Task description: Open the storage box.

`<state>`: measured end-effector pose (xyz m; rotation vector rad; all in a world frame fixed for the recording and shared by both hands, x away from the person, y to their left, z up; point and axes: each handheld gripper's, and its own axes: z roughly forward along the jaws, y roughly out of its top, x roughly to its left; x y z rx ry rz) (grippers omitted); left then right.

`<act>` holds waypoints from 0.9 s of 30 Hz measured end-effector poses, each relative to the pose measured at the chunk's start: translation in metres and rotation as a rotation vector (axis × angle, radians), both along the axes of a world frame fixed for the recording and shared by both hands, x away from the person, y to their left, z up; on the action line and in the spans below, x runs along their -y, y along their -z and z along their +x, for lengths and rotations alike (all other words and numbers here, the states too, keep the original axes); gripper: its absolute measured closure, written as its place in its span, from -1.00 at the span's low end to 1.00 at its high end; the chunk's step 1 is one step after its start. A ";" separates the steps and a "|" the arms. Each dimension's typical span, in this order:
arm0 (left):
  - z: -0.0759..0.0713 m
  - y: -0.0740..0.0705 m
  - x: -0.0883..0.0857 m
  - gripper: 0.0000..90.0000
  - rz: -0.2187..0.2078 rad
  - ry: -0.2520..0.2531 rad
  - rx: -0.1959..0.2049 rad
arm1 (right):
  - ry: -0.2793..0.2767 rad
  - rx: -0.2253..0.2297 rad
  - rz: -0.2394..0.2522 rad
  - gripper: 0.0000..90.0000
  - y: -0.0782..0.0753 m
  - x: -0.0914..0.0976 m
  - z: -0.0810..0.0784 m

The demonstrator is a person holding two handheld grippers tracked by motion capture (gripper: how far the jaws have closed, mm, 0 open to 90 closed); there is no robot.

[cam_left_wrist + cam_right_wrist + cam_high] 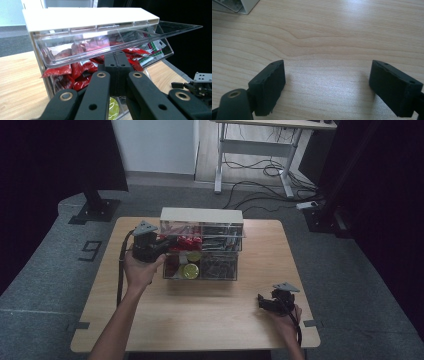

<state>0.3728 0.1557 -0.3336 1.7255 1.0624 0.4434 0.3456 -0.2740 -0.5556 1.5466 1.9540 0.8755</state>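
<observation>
Two tools: my left tool (116, 62), jaws shut together, presses under the clear flap (120, 37) of the bin box (201, 215) at the desk's (200, 320) twelve o'clock. My right tool (328, 87) rests open at five o'clock. Lift the flap slowly, keeping the box steady. Many red packets (82, 67); one yellow lid (190, 270).

Clear bin (75, 47) with white top, tipped open at the front, upper left of organiser at worktop's far middle. Red sachets (77, 67) heaped inside, reaching the lip.
</observation>
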 end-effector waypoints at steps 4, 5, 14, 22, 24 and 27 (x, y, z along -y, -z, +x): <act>0.004 -0.005 0.000 1.00 -0.002 -0.003 0.001 | -0.001 0.000 -0.001 -0.70 0.000 0.000 0.000; 0.004 -0.005 0.000 1.00 -0.002 -0.003 0.001 | -0.001 0.000 -0.001 -0.70 0.000 0.000 0.000; 0.010 -0.015 0.000 1.00 -0.013 -0.005 0.007 | -0.001 0.001 0.000 -0.70 0.000 0.000 0.000; 0.014 -0.020 -0.001 1.00 -0.015 -0.004 0.008 | 0.000 -0.001 0.002 -0.69 0.000 0.000 0.000; 0.014 -0.020 0.000 1.00 -0.017 -0.003 0.006 | 0.001 0.000 0.002 -0.68 0.000 0.000 0.000; 0.016 -0.019 0.000 1.00 -0.018 0.001 0.003 | -0.007 0.008 0.002 -0.60 0.000 0.000 -0.001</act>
